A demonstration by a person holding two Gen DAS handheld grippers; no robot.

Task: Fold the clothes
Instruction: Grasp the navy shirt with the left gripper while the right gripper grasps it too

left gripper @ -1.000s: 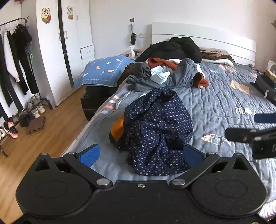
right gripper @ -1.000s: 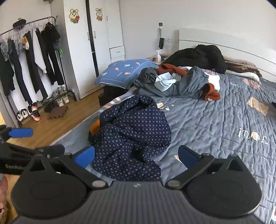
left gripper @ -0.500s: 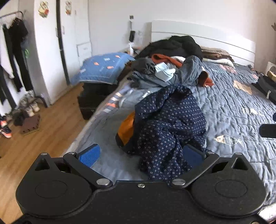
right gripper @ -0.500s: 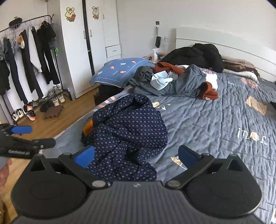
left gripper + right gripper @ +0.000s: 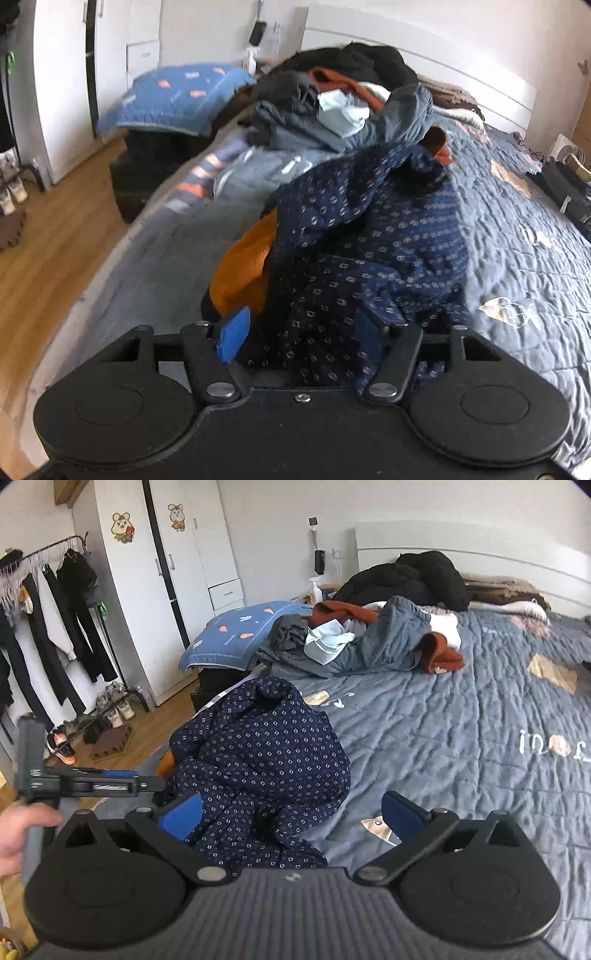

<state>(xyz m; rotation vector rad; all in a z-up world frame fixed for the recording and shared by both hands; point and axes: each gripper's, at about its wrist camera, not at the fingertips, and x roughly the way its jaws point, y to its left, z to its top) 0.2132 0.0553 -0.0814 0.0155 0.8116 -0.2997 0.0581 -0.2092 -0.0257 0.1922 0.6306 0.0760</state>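
Since 1 second ago the left gripper (image 5: 299,334) has dropped down onto the navy patterned garment (image 5: 369,236), and its jaws, then spread wide, are now closing with a fold of that cloth between them; whether the blue pads already press on it I cannot tell. That garment lies crumpled near the left edge of the bed (image 5: 517,266), with something orange (image 5: 243,266) tucked under its left side.

Judging by this, the step in hand is the first pick-up: getting hold of 1 garment so it can be lifted and spread flat. Next the left jaws need to finish pinching an edge or corner, not a thick bunch, and the right gripper (image 5: 291,816), whose jaws stand wide apart over the garment's near edge with nothing pinched, needs a second hold well apart from the first.

Counted: 2 grippers, 1 navy garment in hand, 1 heap of mixed clothes (image 5: 369,642) further up the bed, 1 black pile (image 5: 413,579) by the headboard, and 1 blue pillow (image 5: 243,635) beside the bed.
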